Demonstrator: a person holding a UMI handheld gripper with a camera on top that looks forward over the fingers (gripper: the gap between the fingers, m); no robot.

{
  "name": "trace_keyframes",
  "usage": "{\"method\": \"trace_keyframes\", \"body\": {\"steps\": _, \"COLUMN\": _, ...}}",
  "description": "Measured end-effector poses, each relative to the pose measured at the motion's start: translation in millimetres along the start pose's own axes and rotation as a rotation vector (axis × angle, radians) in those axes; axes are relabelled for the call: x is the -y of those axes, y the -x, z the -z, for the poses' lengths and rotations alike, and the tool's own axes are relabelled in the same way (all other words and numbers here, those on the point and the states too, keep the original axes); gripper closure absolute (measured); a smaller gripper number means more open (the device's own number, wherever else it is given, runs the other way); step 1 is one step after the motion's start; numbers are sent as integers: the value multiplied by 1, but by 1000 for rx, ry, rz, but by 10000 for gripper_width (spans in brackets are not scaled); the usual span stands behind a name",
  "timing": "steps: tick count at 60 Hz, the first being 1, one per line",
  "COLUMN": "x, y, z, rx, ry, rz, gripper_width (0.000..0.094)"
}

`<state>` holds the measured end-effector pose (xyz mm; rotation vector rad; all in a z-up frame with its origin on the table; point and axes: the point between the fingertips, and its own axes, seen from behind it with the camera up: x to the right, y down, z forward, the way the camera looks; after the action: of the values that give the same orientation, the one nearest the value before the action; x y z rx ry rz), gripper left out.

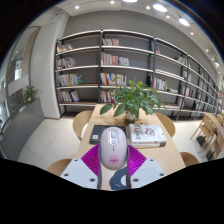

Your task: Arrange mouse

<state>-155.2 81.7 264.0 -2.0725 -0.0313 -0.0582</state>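
A white and pale pink mouse [113, 143] sits lengthwise between my gripper's fingers, its front pointing away from me. My gripper [113, 152] is shut on the mouse, with the magenta pads [93, 158] pressing on both of its sides. It is over the near end of a wooden table [96, 133]. A dark grey flat thing [120, 180], perhaps a mouse mat, shows just below the mouse between the finger bases.
A potted green plant [132, 98] stands on the table beyond the mouse. A stack of books or magazines [148, 134] lies to its right. Wooden chairs [82, 122] flank the table. Tall bookshelves [100, 70] line the far wall.
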Motion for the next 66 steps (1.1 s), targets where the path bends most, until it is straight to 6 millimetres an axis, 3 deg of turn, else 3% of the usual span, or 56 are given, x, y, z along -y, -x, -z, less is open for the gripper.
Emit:
{"method": "trace_keyframes", "body": {"steps": 2, "x": -12, "y": -15, "z": -13, "rx": -16, "ry": 3, "rz": -7, "gripper_width": 610}}
{"method": "trace_keyframes", "body": {"steps": 3, "x": -7, "y": -25, "z": -17, "rx": -21, "ry": 16, "rz": -14, "gripper_width": 609}}
{"method": "trace_keyframes", "body": {"steps": 5, "x": -15, "y": -40, "z": -31, "rx": -28, "ry": 36, "rz": -26, "gripper_width": 610}}
{"method": "trace_keyframes", "body": {"steps": 13, "x": -107, "y": -89, "z": -86, "rx": -61, "ry": 195, "rz": -31, "gripper_width": 612}}
{"method": "trace_keyframes", "body": {"steps": 16, "x": -146, "y": -95, "z": -95, "rx": -45, "ry": 259, "rz": -47, "gripper_width": 611}}
{"method": "trace_keyframes", "body": {"steps": 23, "x": -217, "y": -103, "z": -110, "rx": -30, "ry": 378, "rz": -62, "gripper_width": 610}}
{"method": "trace_keyframes", "body": {"steps": 27, "x": -247, "y": -102, "z": -111, "rx": -17, "ry": 416, "rz": -63, "gripper_width": 610}}
{"method": "trace_keyframes", "body": {"steps": 32, "x": -266, "y": -100, "z": -112, "rx": -6, "ry": 437, "rz": -73, "gripper_width": 595}}
{"method": "trace_keyframes", "body": {"steps": 34, "x": -259, "y": -102, "z": -110, "rx": -9, "ry": 422, "rz": -77, "gripper_width": 583}}
{"method": "trace_keyframes", "body": {"steps": 44, "x": -260, "y": -104, "z": -119, "rx": -31, "ry": 435, "rz": -69, "gripper_width": 439}}
{"method": "trace_keyframes", "body": {"steps": 47, "x": -259, "y": -107, "z": -118, "rx": -43, "ry": 453, "rz": -40, "gripper_width": 267}}
{"method": "trace_keyframes", "body": {"steps": 50, "x": -252, "y": -102, "z": -111, "rx": -16, "ry": 462, "rz": -34, "gripper_width": 182}}
{"method": "trace_keyframes", "body": {"steps": 55, "x": -222, "y": -93, "z": -101, "rx": 11, "ry": 399, "rz": -46, "gripper_width": 167}}
{"method": "trace_keyframes", "body": {"steps": 60, "x": -189, "y": -88, "z": -79, "rx": -2, "ry": 350, "rz": -28, "gripper_width": 168}}
{"method": "trace_keyframes", "body": {"steps": 66, "x": -152, "y": -75, "z": -36, "rx": 3, "ry": 291, "rz": -19, "gripper_width": 171}}
